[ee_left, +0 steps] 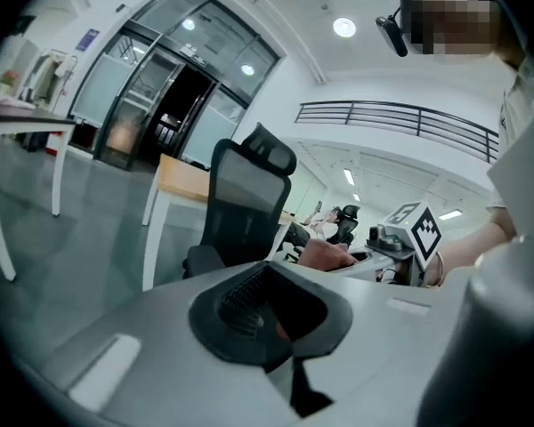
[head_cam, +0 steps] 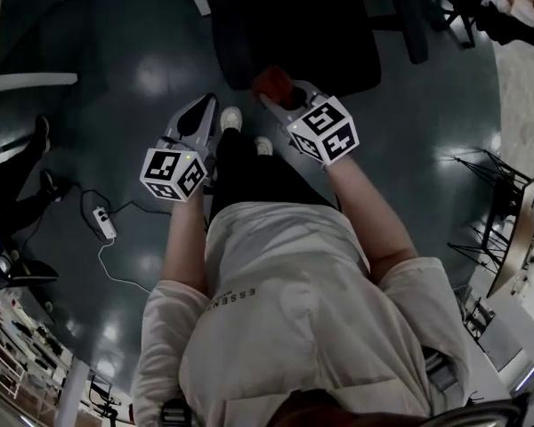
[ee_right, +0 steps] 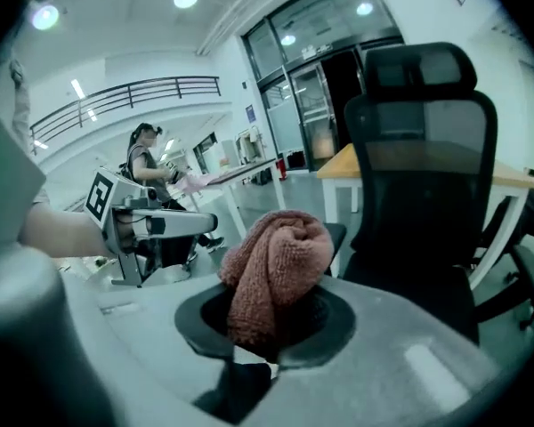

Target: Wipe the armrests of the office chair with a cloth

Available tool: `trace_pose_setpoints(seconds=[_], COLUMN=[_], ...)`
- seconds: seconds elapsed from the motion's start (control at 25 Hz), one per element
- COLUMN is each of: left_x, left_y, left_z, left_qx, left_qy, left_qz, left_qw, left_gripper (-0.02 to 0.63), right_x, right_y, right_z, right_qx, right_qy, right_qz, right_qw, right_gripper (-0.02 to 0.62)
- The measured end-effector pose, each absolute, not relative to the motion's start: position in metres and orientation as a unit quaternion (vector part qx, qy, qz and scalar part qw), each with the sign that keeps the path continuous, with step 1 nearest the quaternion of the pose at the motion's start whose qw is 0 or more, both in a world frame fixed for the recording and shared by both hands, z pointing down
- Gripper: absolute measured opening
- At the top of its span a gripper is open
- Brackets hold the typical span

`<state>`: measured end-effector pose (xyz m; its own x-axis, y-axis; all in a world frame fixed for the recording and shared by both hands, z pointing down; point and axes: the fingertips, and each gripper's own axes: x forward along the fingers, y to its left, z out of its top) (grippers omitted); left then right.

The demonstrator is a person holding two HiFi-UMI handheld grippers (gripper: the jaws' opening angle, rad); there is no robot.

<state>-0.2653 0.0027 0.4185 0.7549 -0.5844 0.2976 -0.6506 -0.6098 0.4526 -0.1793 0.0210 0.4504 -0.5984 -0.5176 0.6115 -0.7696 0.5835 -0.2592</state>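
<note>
Both forearms reach forward from the body, side by side. The left gripper (head_cam: 201, 114) has its jaws together, empty. The right gripper (head_cam: 281, 94) clamps the bunched rust cloth (ee_right: 277, 276) just short of the office chair (head_cam: 294, 34) beyond.

You're in an open-plan office hall: mesh office chair (ee_right: 423, 176) ahead, wood-top desk (ee_left: 182, 178) behind it, glass doors (ee_left: 151, 87) far left, mezzanine railing (ee_left: 400, 114) overhead, glossy dark floor (head_cam: 116, 123).
</note>
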Motion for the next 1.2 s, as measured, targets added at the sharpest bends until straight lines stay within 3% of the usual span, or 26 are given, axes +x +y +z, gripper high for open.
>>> trace_pose_setpoints(seconds=[0.28, 0.6, 1.2], left_x=[-0.179, -0.037, 0.170], left_y=[-0.029, 0.010, 0.061], left_z=[0.370, 0.344, 0.377], left_qx=[0.942, 0.970, 0.966], left_qy=[-0.242, -0.104, 0.041], left_qz=[0.060, 0.078, 0.149], left_qw=[0.223, 0.207, 0.209], left_gripper=[0.017, 0.017, 0.017], right_x=[-0.061, 0.084, 0.248], right_y=[0.028, 0.121, 0.228], right_z=[0.402, 0.384, 0.406], right_qx=[0.527, 0.658, 0.774], right_qy=[-0.794, -0.689, -0.546], right_qz=[0.237, 0.259, 0.306], right_qw=[0.187, 0.160, 0.096], right_gripper=[0.048, 0.048, 0.049])
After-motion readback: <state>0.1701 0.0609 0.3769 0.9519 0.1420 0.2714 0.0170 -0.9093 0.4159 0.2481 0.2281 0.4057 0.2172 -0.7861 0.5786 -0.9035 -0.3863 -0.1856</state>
